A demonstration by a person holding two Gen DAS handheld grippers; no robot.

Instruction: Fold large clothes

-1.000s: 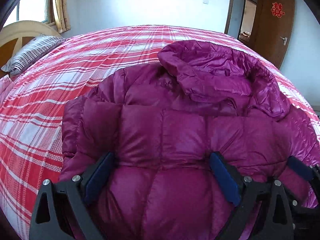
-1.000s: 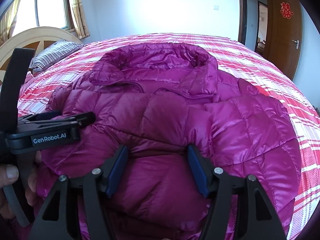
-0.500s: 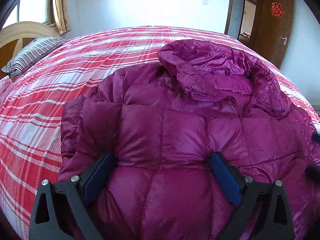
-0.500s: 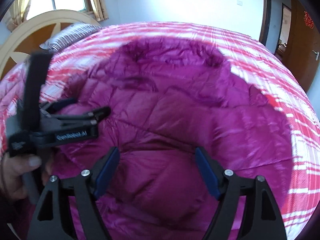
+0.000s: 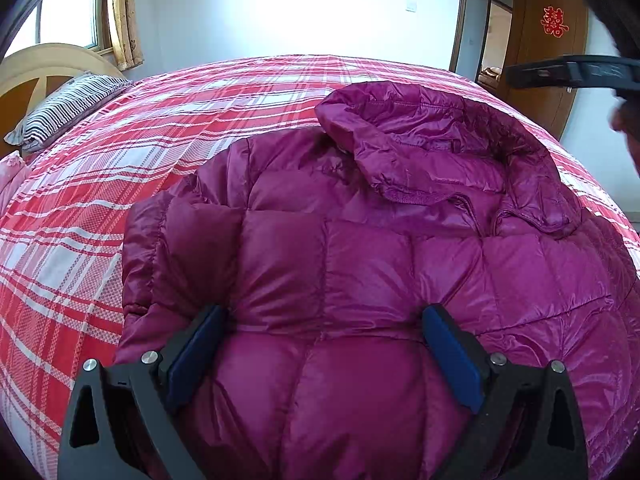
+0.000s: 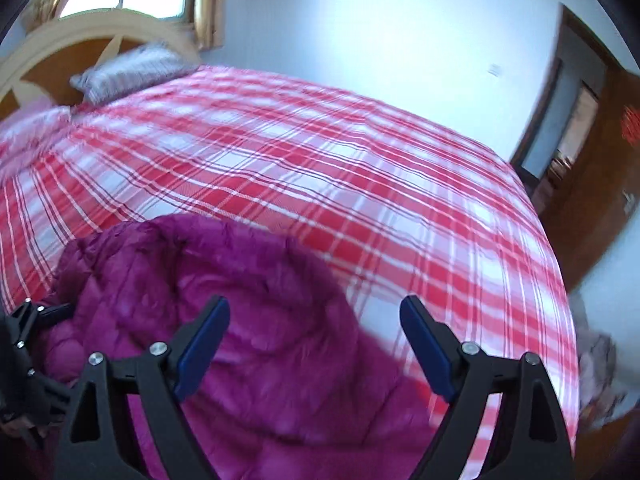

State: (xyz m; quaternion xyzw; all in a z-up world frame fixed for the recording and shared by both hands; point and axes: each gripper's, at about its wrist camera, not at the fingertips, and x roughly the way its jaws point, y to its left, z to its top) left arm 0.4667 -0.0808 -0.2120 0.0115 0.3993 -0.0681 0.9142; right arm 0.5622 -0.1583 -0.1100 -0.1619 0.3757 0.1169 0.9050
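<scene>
**A:** Far left of the left-wrist view, striped pillow (image 5: pixel 64 110) by the headboard, then open plaid bedspread (image 5: pixel 132 168), then the purple down jacket (image 5: pixel 360 264) filling the middle and right, hood (image 5: pixel 436 152) toward the top.

**B:** And the left gripper (image 5: pixel 322 350)?

**A:** Spread wide, pads pressed down into the puffy lower body, pinning it, not pinching it. It hasn't budged in the last second.

**B:** The other one has, though.

**A:** Big swing! The right gripper (image 6: pixel 314 346) was parked on the jacket beside the left; now it's lifted off and its view has slewed across the bed (blurred, so it's moving fast). Fingers wide apart, nothing between them. The jacket sits lower left in its frame, bare bedspread to the right.

**B:** Meaning?

**A:** My guess: it's heading for the jacket's right edge or sleeve to start a fold, while the left anchors.

**B:** Room to work?

**A:** Plenty. Clear bed past the hood and on both flanks; the bed's edge and the door (image 6: pixel 592 184) lie far right.
</scene>
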